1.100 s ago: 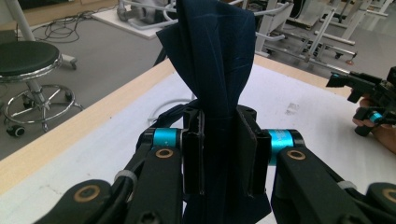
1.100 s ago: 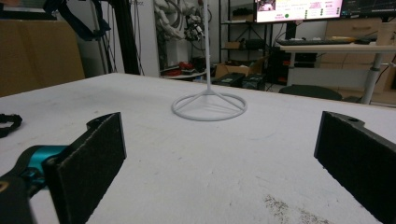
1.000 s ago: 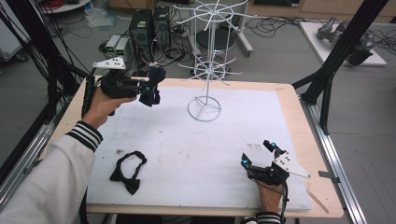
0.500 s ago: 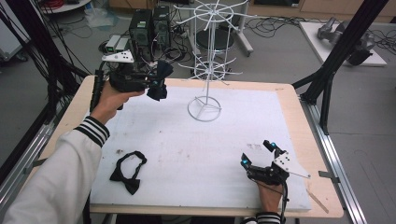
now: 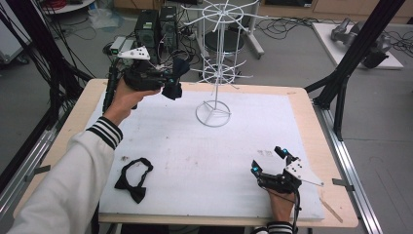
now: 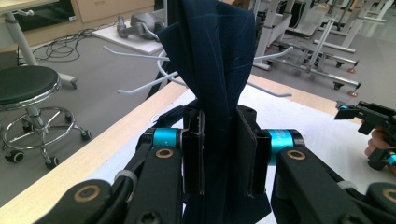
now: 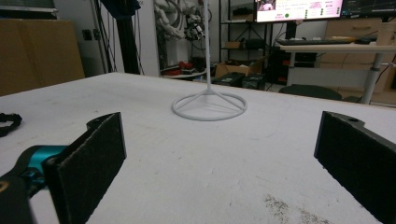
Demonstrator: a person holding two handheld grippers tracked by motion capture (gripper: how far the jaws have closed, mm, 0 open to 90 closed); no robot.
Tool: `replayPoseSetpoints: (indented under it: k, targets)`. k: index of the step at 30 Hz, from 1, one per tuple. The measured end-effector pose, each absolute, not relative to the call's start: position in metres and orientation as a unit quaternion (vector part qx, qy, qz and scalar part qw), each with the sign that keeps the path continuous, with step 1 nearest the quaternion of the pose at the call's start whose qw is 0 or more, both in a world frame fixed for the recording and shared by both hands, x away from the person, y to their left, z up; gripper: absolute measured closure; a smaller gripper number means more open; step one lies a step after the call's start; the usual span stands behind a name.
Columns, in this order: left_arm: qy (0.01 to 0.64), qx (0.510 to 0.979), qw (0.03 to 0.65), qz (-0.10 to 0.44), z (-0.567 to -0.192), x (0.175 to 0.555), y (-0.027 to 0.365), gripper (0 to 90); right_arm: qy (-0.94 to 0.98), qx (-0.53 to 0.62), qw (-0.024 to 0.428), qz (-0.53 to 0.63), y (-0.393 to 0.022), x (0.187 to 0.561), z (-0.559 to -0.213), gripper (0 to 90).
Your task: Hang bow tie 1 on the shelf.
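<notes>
My left gripper [image 5: 171, 84] is raised at the table's far left and is shut on a dark navy bow tie [image 5: 174, 78], which stands bunched between its pads in the left gripper view [image 6: 217, 70]. It is just left of the white wire rack [image 5: 219, 53], whose prongs [image 6: 140, 86] reach out close behind the cloth. A black bow tie [image 5: 134, 179] lies flat on the white mat at the near left. My right gripper [image 5: 269, 160] rests on the mat at the near right, open with nothing between its pads [image 7: 100, 144].
The rack's round base [image 5: 213, 113] stands on the white mat [image 5: 253, 131] at the far middle, and is seen ahead in the right gripper view [image 7: 208, 106]. A thin wooden stick [image 5: 332, 209] lies near the front right corner. Black frame struts [image 5: 350, 63] rise at the right.
My left gripper has carried the navy bow tie up and to the right, closer to the rack's prongs. The right gripper has stayed in place.
</notes>
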State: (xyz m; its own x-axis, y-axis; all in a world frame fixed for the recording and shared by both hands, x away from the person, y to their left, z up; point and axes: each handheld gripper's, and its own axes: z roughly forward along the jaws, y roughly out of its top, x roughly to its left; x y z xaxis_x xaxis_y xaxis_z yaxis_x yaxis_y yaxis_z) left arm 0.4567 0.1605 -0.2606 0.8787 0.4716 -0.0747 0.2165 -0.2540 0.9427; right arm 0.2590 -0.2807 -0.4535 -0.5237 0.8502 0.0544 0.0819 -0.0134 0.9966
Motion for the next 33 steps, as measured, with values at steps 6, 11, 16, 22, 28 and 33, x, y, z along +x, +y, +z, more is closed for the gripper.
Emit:
replayPoseSetpoints:
  k: [6,11,16,22,28,33]
  targets:
    - [0.216,0.785,0.570,0.110,-0.258,0.458,0.150,73.7,0.628,0.373,0.315,0.607,-0.281,0.259,-0.453,1.4]
    - [0.212,0.786,0.571,0.111,-0.256,0.458,0.142,73.7,0.627,0.372,0.314,0.608,-0.281,0.259,-0.454,1.4]
    - [0.212,0.786,0.571,0.110,-0.257,0.458,0.137,73.7,0.627,0.369,0.316,0.608,-0.282,0.260,-0.454,1.4]
    - [0.213,0.783,0.575,0.108,-0.257,0.460,0.131,73.7,0.626,0.370,0.316,0.609,-0.282,0.260,-0.454,1.4]
    - [0.210,0.784,0.574,0.107,-0.257,0.460,0.122,73.7,0.626,0.372,0.314,0.609,-0.282,0.260,-0.454,1.4]
    - [0.208,0.787,0.570,0.107,-0.258,0.461,0.115,73.7,0.626,0.373,0.314,0.609,-0.282,0.259,-0.454,1.4]
